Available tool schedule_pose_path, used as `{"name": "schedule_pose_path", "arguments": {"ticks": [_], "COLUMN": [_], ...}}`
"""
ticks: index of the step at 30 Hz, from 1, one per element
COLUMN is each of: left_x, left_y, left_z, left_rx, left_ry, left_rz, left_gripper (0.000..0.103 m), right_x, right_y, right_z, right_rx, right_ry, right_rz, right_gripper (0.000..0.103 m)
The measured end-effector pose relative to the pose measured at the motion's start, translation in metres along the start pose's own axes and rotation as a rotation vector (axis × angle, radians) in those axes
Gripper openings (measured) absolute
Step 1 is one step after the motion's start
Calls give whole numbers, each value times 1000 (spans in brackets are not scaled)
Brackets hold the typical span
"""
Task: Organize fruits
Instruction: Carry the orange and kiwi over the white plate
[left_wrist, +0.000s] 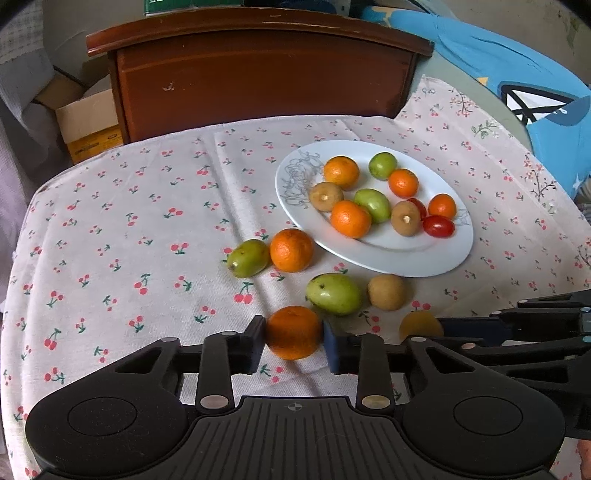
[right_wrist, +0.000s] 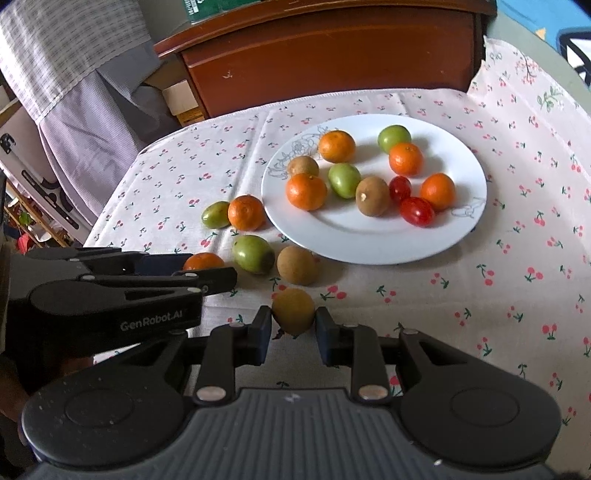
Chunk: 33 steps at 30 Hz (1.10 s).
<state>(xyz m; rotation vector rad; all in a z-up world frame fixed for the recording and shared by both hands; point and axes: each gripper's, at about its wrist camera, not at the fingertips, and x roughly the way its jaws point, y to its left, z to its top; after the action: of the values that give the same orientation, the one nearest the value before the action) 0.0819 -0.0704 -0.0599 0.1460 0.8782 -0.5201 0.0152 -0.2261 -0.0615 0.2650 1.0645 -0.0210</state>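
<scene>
So, L gripper (left_wrist: 293, 345) pinched mandarin (left_wrist: 293, 332) near plate (left_wrist: 436, 264) | R gripper (right_wrist: 293, 325) clamped yellow fruit (right_wrist: 293, 310) | imo lift both straight up, don't squish, drop in plate gaps

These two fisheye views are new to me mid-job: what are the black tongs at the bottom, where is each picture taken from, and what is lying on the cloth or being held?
There is no robot arm here: a person holds one pair of tongs in each hand, with a camera on each that looks forward along its two fingers.

In the left wrist view, the left tongs are closed on a mandarin. In the right wrist view, the right tongs are closed on a small yellowish fruit, and the left tongs come in from the left.

Both views look over a cherry-print tablecloth. A white plate holds mandarins, green fruits, brown fruits and red cherry tomatoes. Loose on the cloth near the plate lie another mandarin, two green fruits and a brown fruit.
</scene>
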Motion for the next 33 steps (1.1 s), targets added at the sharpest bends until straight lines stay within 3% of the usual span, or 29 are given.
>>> {"name": "schedule_pose_path", "arguments": {"ticks": [9,20,28,33], "left_x": [-16,-50,-54,-39], "left_y": [2,-10,-17,-11], "left_z": [9,44,76,91], "left_rx": [-38,-49,-30,2], "left_ry": [-44,-163,-170,-156], "left_rz": [-15,-76,-125,-130], "left_gripper": [30,30,30,30], "right_x": [-3,-44,-69,-64], "right_y": [-3,-16,-36,-46], "right_z": [2,38,72,86], "right_rx": [25,55,104,160], "right_ry": [-12,-201,-315,-319], "right_rz": [25,46,21,47], "right_gripper": [26,26,26,26]}}
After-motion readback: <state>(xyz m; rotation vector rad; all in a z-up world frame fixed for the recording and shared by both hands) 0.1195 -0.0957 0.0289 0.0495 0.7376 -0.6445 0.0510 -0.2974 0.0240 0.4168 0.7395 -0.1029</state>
